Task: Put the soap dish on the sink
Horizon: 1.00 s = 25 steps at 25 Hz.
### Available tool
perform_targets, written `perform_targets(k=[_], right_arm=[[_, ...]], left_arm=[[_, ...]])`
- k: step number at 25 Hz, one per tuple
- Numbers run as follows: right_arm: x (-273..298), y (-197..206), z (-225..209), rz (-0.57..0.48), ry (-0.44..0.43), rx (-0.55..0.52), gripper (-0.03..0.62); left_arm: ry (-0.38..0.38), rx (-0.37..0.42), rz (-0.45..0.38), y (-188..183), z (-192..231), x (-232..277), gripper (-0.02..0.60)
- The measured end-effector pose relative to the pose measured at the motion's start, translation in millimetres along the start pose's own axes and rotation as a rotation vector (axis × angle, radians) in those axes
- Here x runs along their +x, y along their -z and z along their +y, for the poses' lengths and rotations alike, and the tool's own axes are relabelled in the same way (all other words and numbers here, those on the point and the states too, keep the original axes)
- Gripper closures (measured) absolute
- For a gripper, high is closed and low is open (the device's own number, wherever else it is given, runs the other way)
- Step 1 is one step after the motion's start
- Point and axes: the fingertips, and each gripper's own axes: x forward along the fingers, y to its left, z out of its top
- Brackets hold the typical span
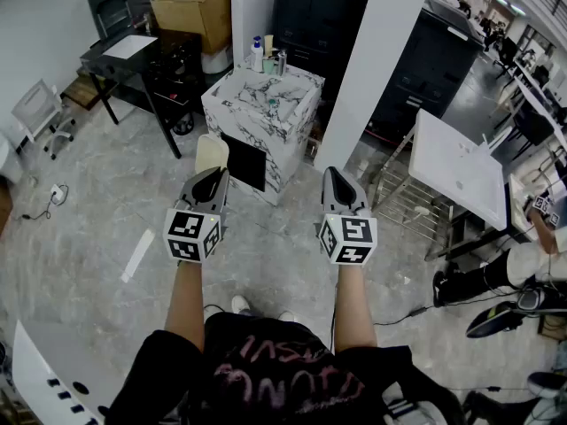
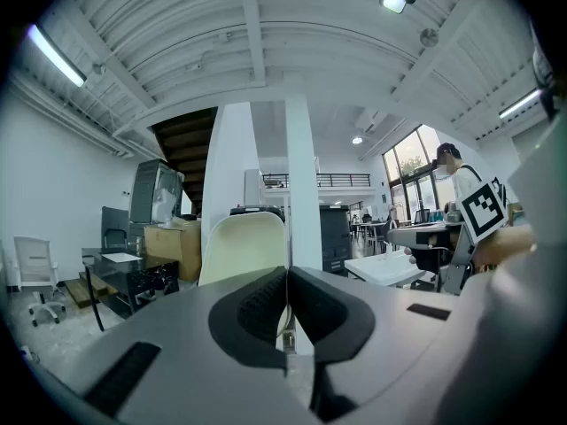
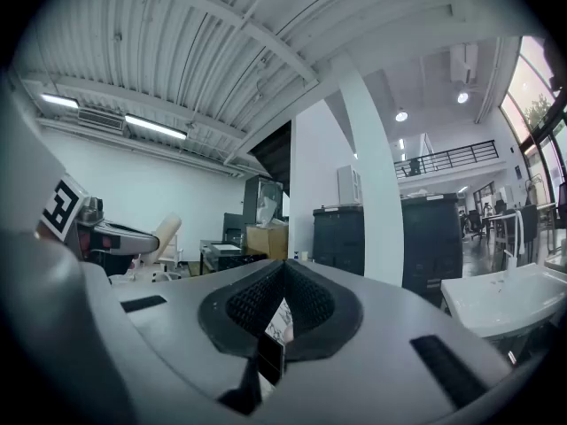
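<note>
We're at the carry stage here. Our left gripper [image 1: 213, 177] has its jaws clamped on the cream soap dish [image 1: 211, 152], which sticks out past the tips, up in the air. Our right gripper [image 1: 340, 179] is pressed shut on nothing. The marble sink unit [image 1: 297, 91], bottles [image 1: 258, 53] on its far corner, is well ahead of us. Next we'd guess: walk up, lower the dish flat onto a bare patch of the top, then let go.
</note>
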Motion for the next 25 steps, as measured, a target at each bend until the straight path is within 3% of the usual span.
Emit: perform_targets(k=[17,25], right_arm=[[26,3,12,-0.001,-0.002,-0.004,0.580],[50,11,38,0.018,0.024,-0.038,0.580]], left_arm=[[0.023,0.001,-0.008,0,22,15,0.560],[0.051,-0.008,-0.009,10,57,23,0.560]])
